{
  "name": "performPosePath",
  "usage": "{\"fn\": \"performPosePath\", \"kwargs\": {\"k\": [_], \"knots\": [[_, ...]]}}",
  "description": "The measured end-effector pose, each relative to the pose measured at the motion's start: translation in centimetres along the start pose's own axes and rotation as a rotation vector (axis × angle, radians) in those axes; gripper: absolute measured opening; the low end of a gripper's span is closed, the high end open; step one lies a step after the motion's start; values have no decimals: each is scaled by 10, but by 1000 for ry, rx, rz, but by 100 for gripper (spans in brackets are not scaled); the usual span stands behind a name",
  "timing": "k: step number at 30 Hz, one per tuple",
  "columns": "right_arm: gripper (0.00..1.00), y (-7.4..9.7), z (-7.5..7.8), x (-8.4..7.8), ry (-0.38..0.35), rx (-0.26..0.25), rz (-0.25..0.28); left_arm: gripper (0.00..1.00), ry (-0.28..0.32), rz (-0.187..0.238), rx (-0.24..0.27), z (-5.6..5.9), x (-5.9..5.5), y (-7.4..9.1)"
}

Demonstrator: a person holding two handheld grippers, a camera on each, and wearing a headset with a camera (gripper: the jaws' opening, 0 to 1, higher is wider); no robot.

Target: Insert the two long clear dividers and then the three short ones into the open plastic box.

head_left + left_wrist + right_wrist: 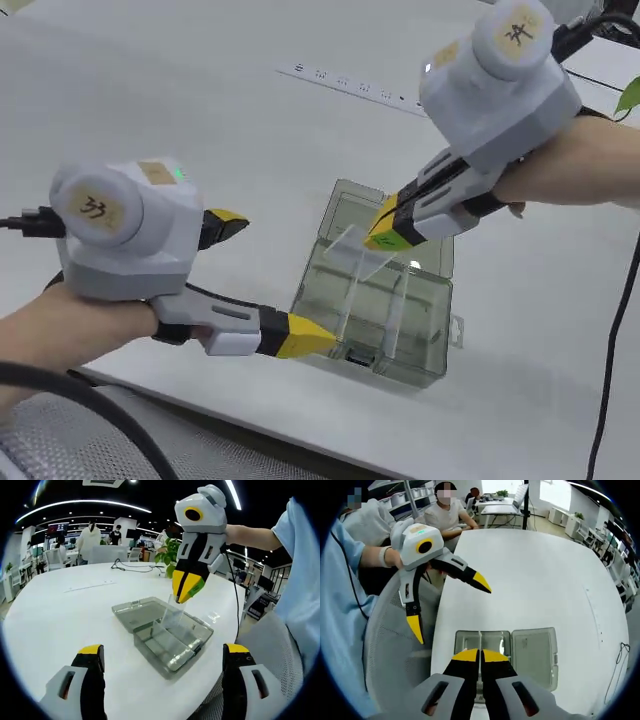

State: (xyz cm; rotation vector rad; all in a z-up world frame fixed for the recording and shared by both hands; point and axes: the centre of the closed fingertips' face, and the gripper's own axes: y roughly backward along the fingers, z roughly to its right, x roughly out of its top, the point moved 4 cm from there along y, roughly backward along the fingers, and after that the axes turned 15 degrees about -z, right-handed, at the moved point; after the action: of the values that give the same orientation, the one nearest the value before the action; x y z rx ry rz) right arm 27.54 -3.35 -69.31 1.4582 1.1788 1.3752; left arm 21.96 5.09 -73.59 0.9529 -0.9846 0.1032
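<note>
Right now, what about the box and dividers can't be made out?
- Head view: the clear divider blends into the clear box; whether its lower edge meets a slot is unreadable.
- Right gripper view: the right gripper, fingers shut, hides the divider's gripped edge and the box's near side.
- Left gripper view: seated pieces in the box are too small to count.

left gripper [163, 649] jaws apart | right gripper [184, 598] seemingly pinching clear divider [173, 615] | over box [137, 613]

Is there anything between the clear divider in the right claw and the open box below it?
Nothing visible does. The right claw holds the divider right at the open box, with no object between them. The left claw stands open beside the box, off the path.
</note>
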Motion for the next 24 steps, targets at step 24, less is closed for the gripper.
{"fn": "performPosePath", "kwargs": {"k": [24], "knots": [[2,-24,6,-3,4,16,-18,98,26,-7,-4,-4,-9,1]]}}
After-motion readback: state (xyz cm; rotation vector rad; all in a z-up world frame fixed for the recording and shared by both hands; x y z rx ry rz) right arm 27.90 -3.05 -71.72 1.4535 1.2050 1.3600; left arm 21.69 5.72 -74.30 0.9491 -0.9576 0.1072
